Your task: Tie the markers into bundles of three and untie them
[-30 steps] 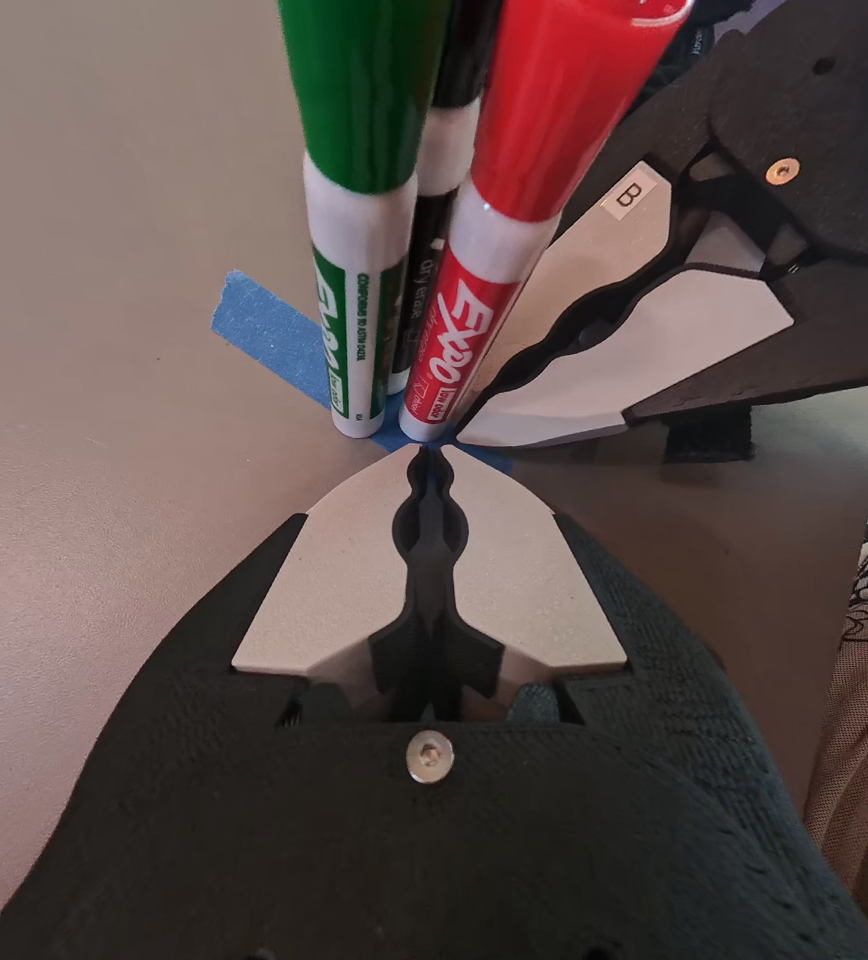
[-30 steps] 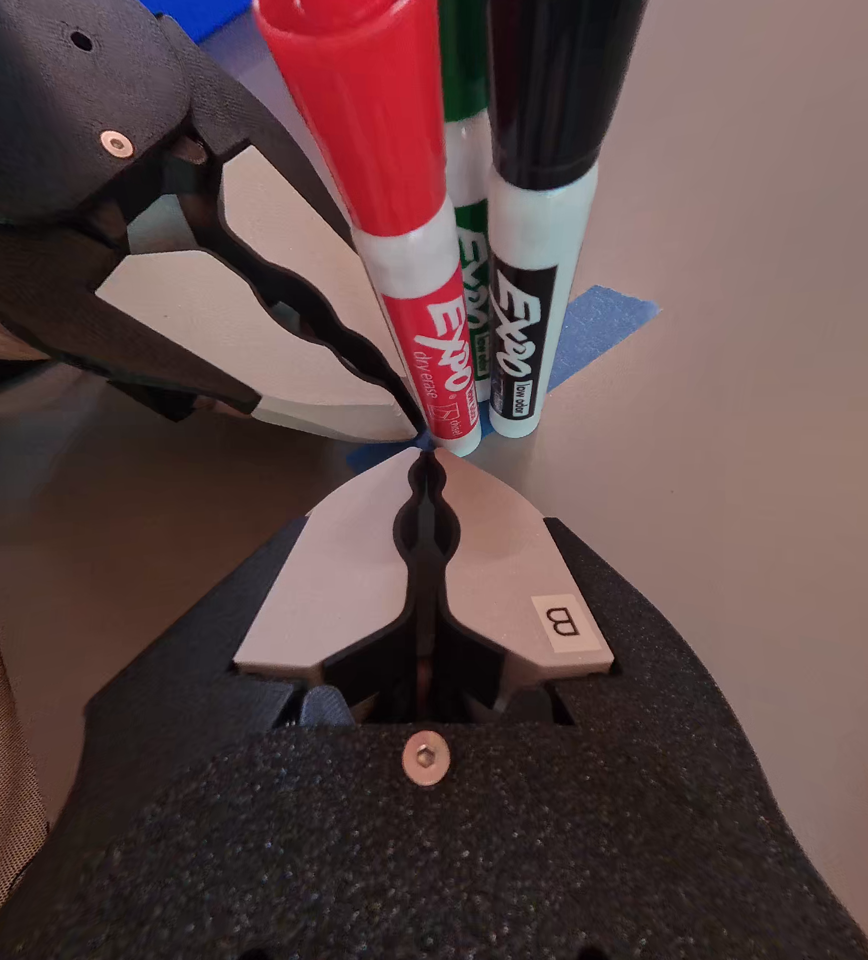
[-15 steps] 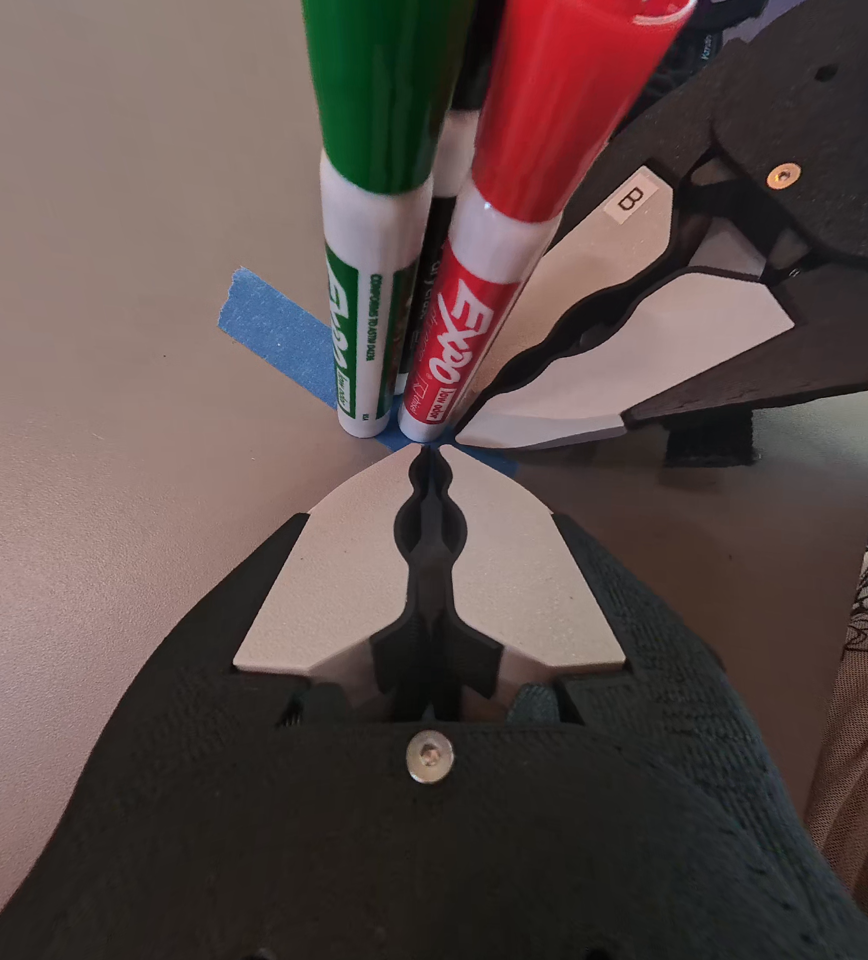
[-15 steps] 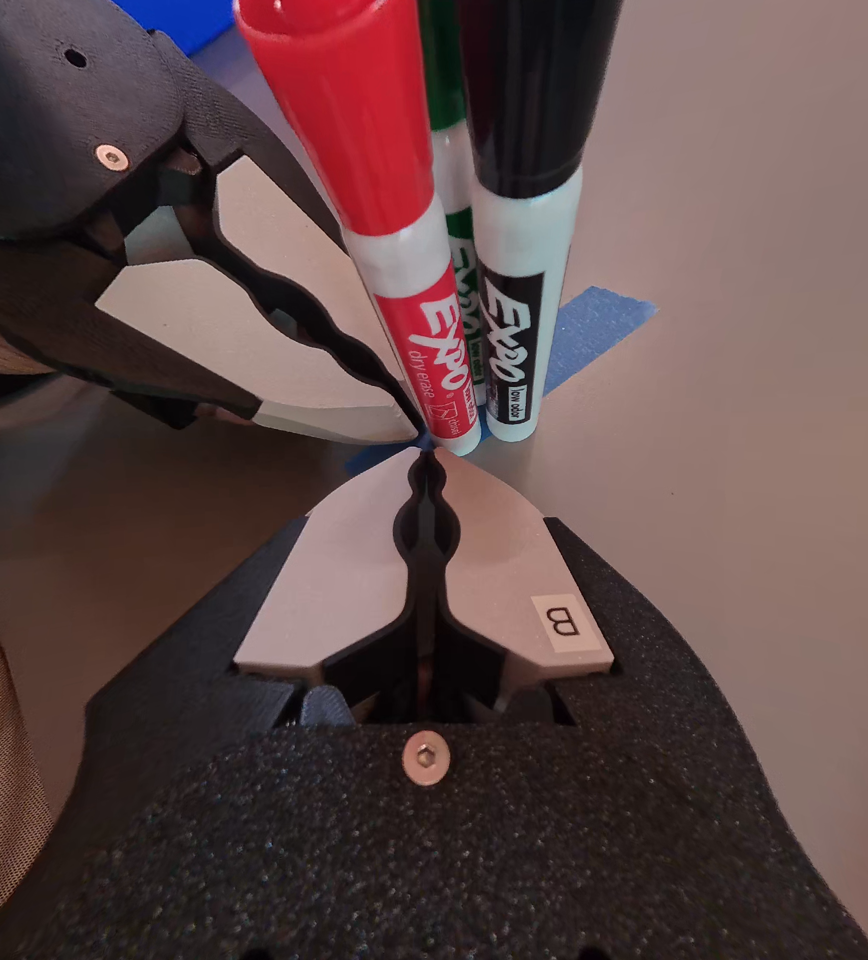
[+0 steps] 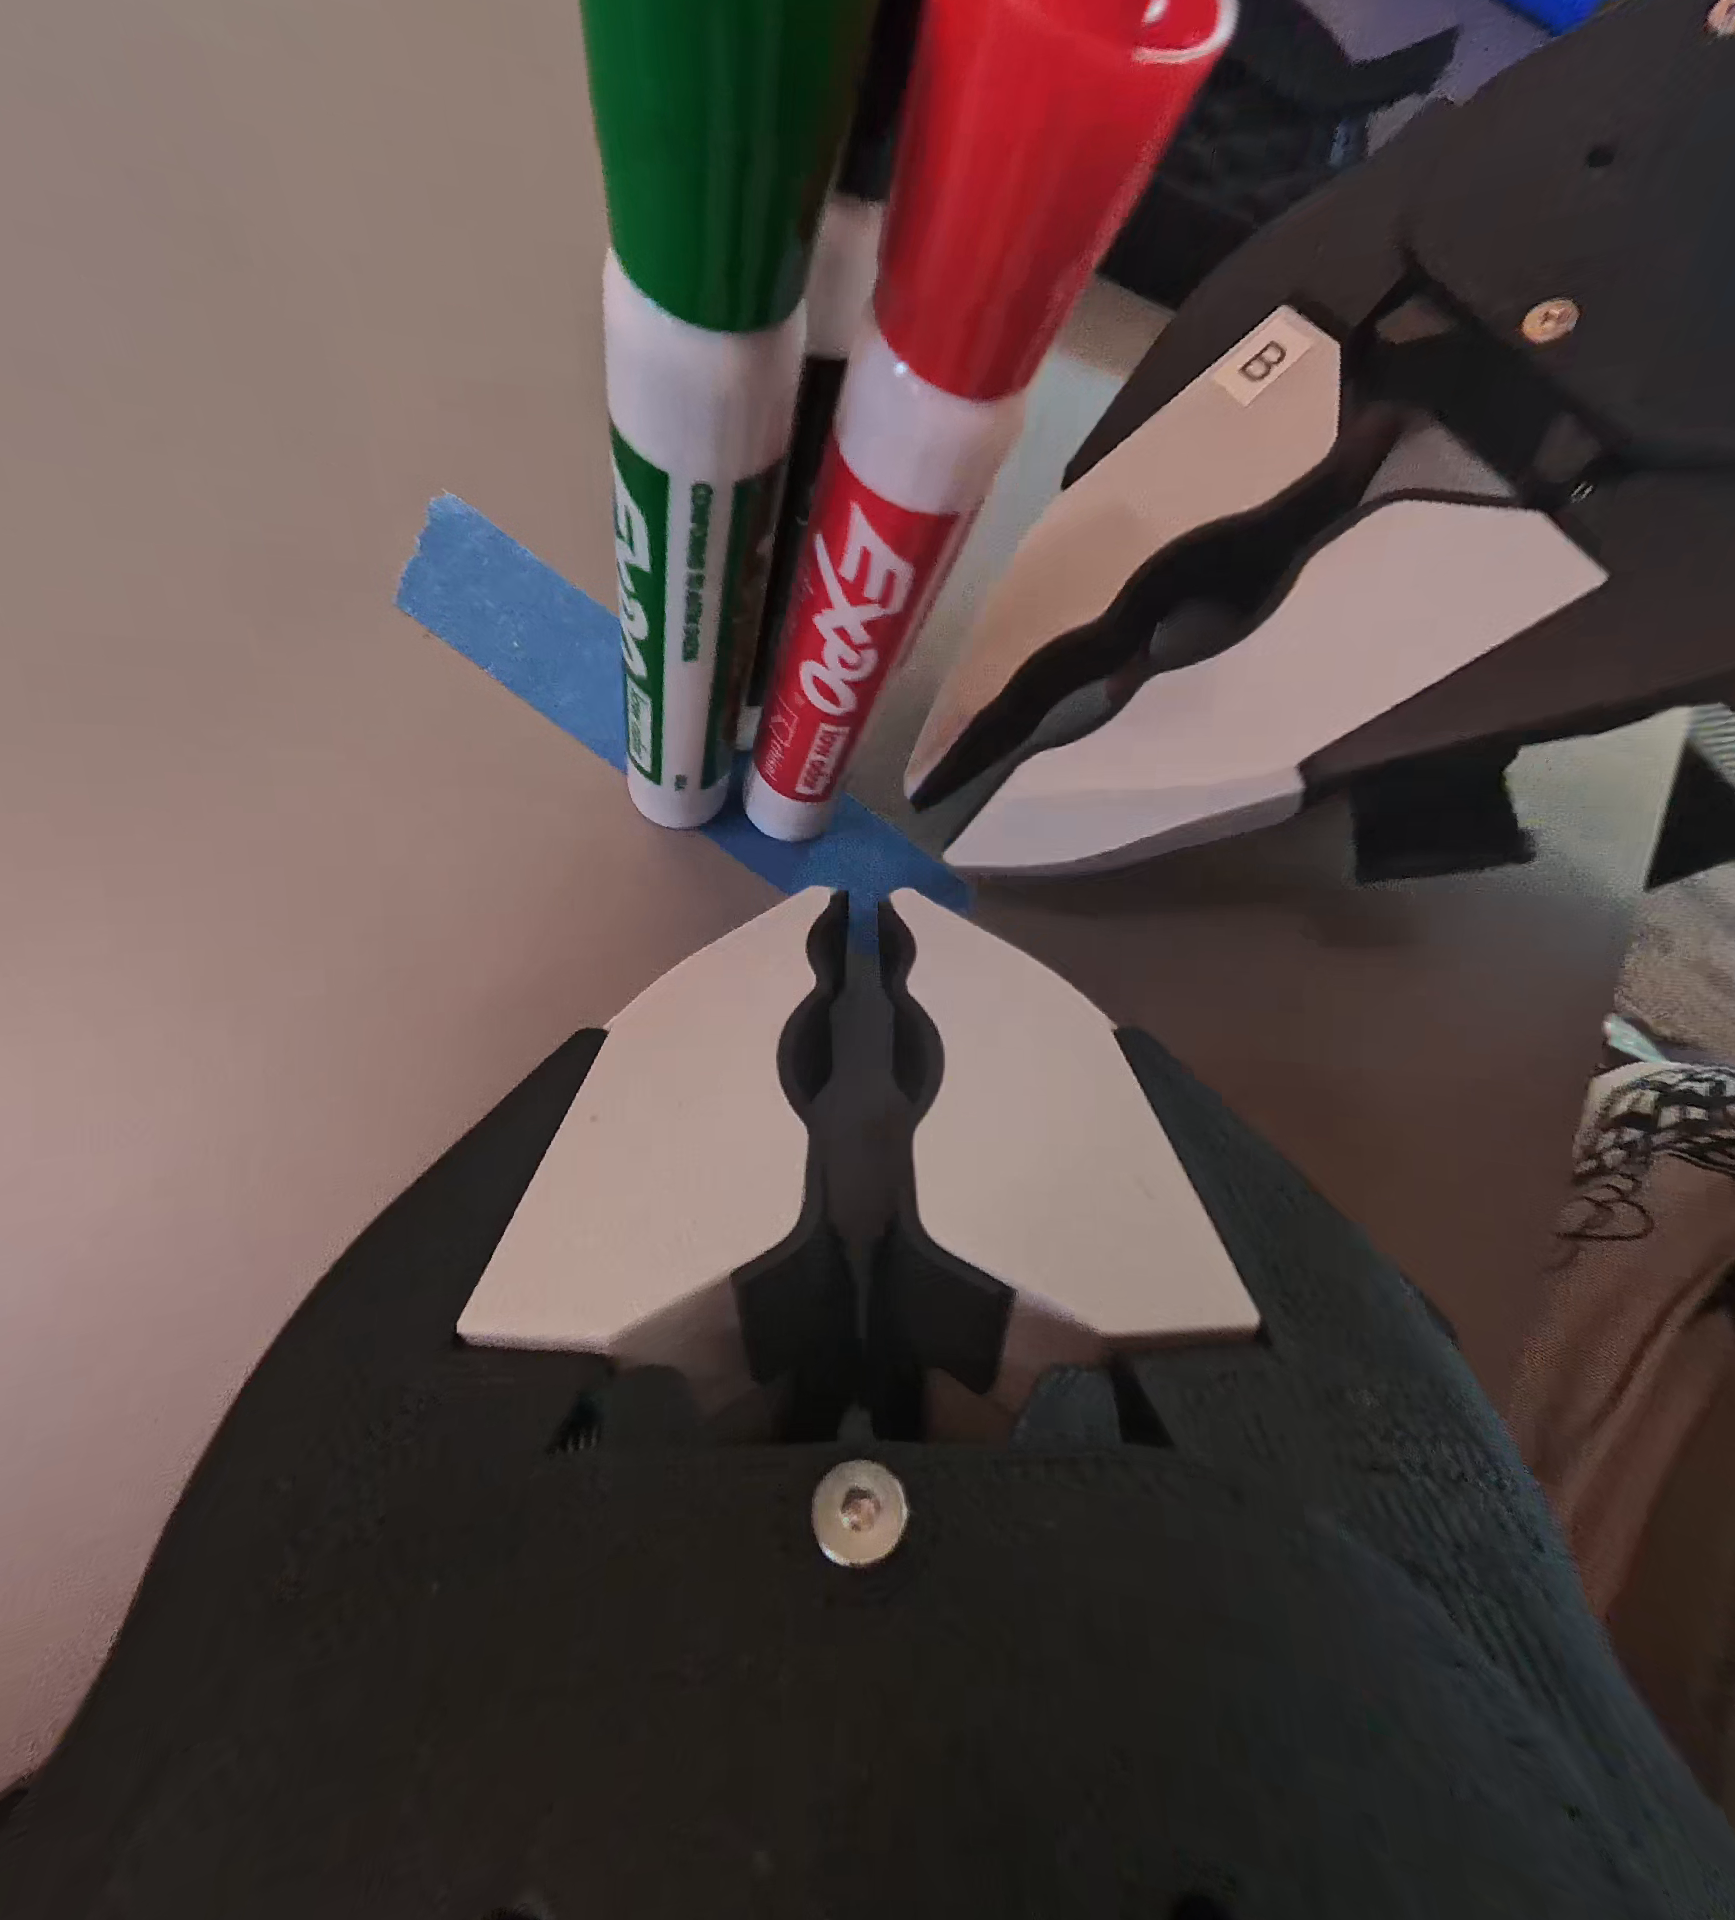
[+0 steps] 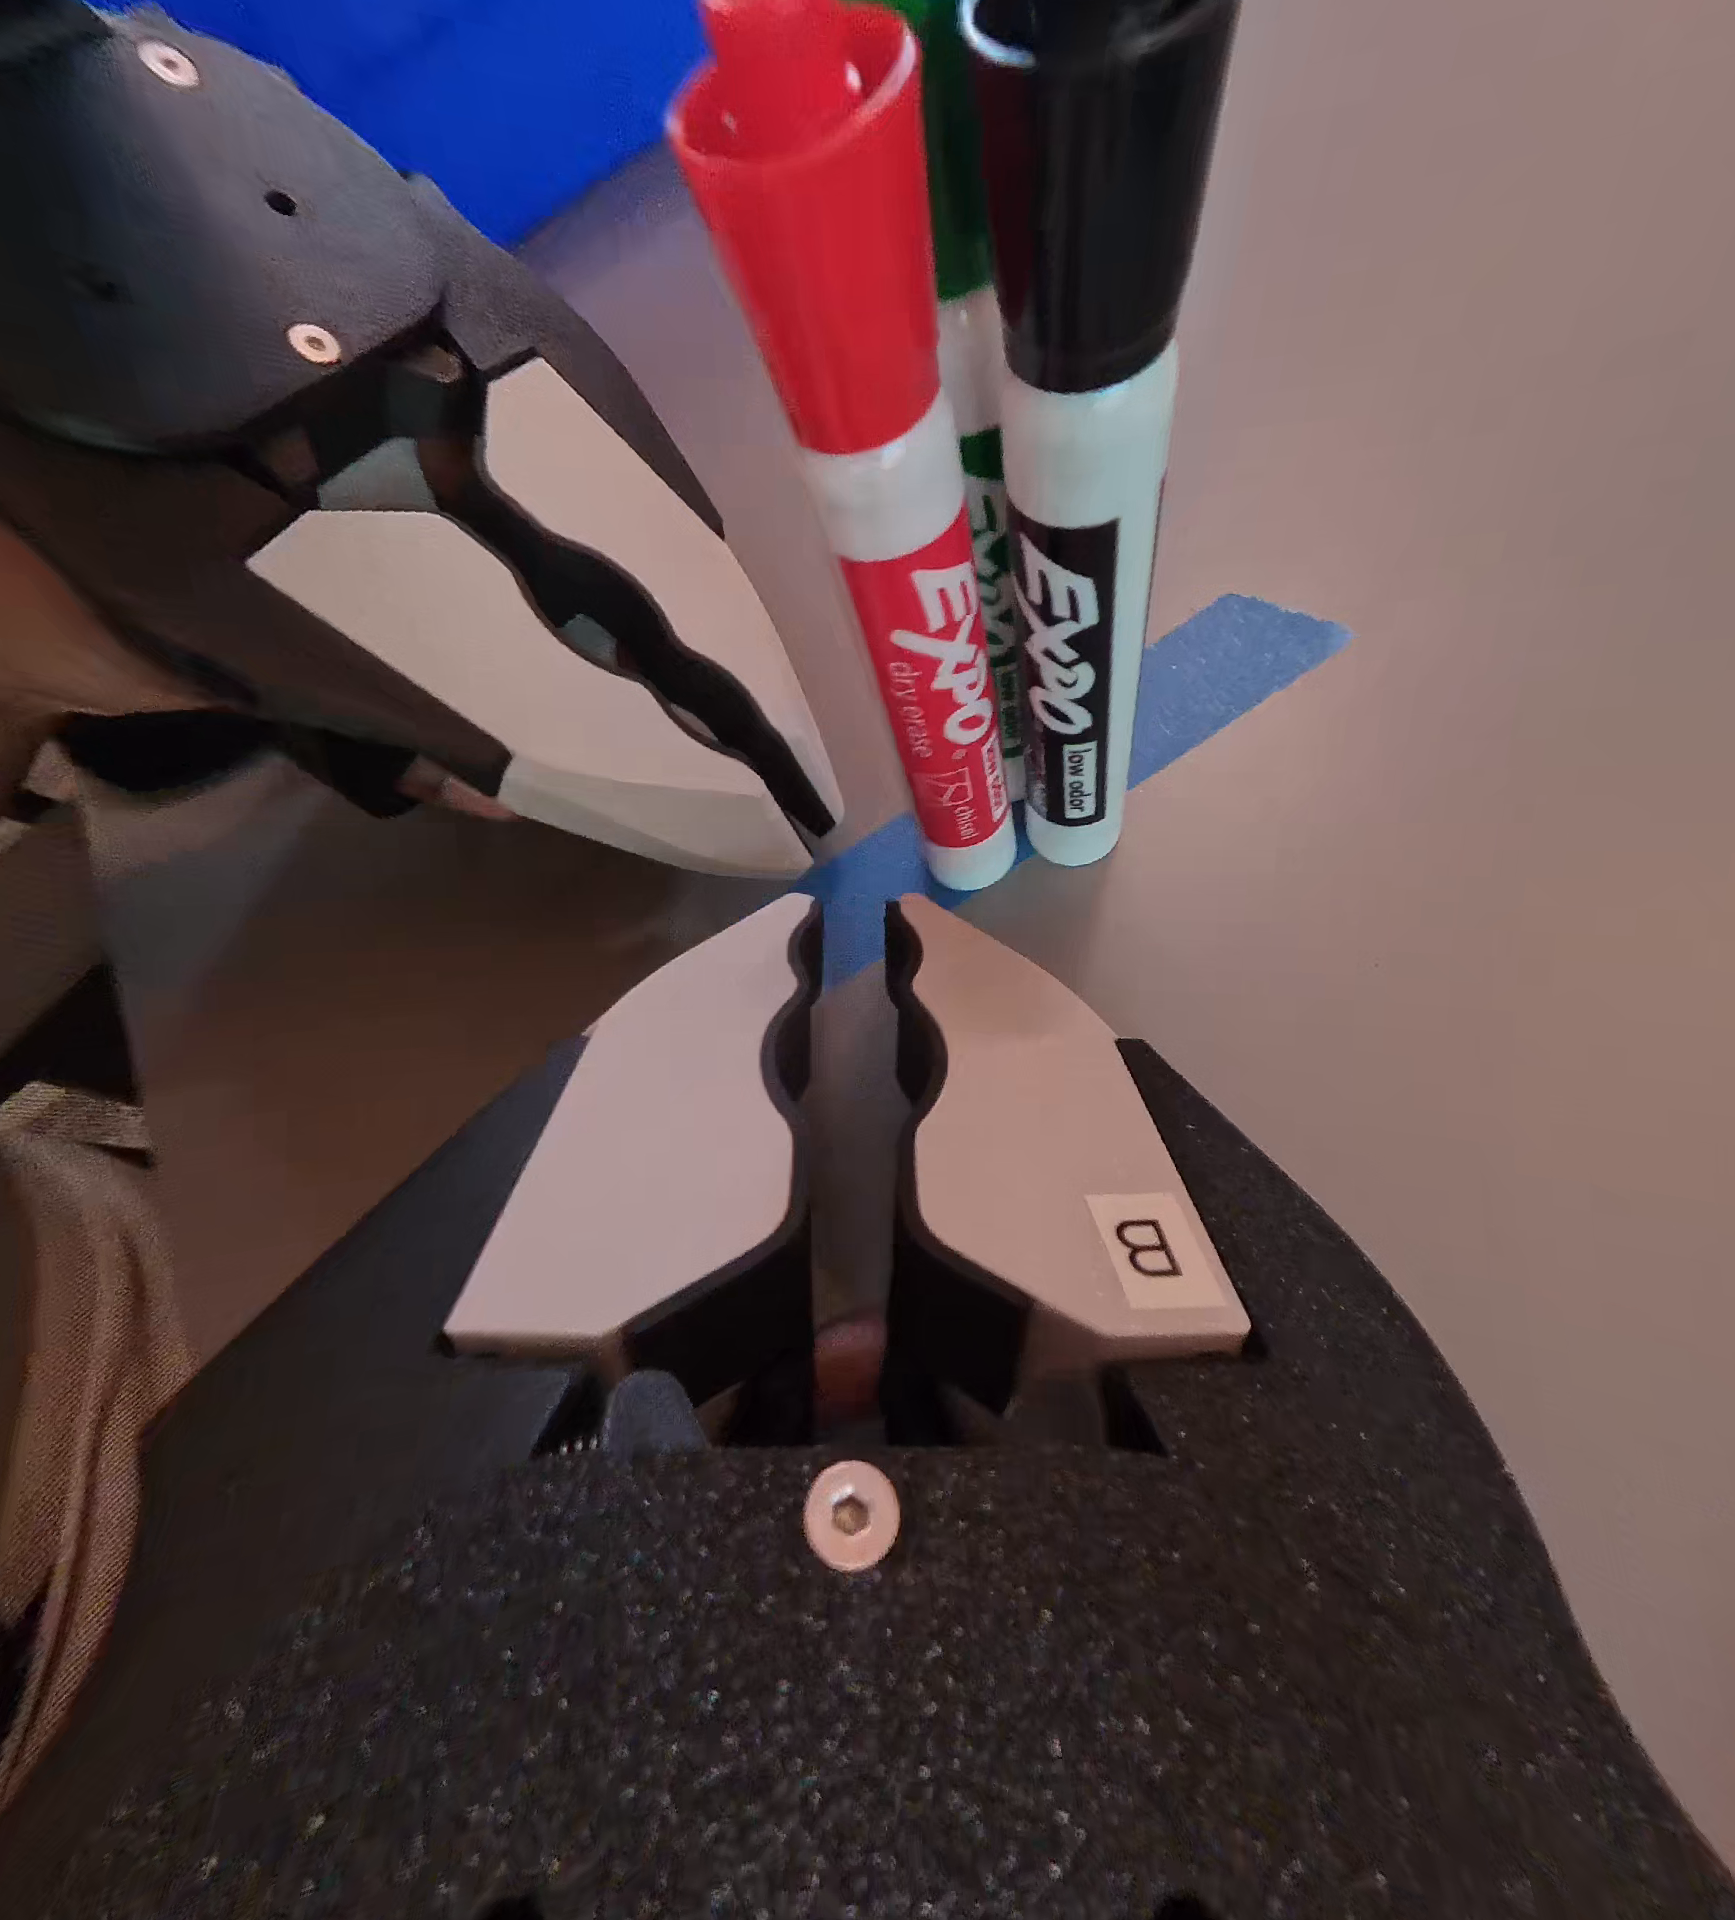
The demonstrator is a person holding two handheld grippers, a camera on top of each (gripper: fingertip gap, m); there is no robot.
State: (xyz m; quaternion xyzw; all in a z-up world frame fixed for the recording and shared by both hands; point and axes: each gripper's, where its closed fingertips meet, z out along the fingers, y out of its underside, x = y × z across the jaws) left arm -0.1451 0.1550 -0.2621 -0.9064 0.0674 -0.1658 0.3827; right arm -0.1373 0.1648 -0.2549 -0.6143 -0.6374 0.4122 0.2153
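Three markers stand upright and close together on the tan bench [image 5: 167, 727], caps up, their white butt ends down on a strip of blue tape [image 5: 520, 634].

- Green marker [image 5: 676, 582], red marker [image 5: 842, 623] and black marker [image 6: 1081, 623] form one tight cluster. From the left wrist view the black one is mostly hidden behind the other two. Whatever binds them, if anything, lies above the frame edge; cannot tell.
- Left tool [image 5: 855, 902]: tips low over the near end of the tape, just in front of the red marker. A narrow slot shows between its fingertips, with tape visible through it; nothing is gripped. Slightly parted.
- Right tool [image 6: 855, 914]: also low at the tape, beside the red marker's foot and not touching it. Its fingertips stand a little apart, with blue tape showing in the gap; nothing is gripped. Released.
- The two tools meet nearly nose to nose at the same spot on the tape.

Containers: a bright blue object [image 6: 489, 94] sits at the far edge in the right wrist view, cropped and blurred; cannot tell whether it is a bin or what it holds.

Brown fabric [image 5: 1694, 1403] lies off the bench edge.
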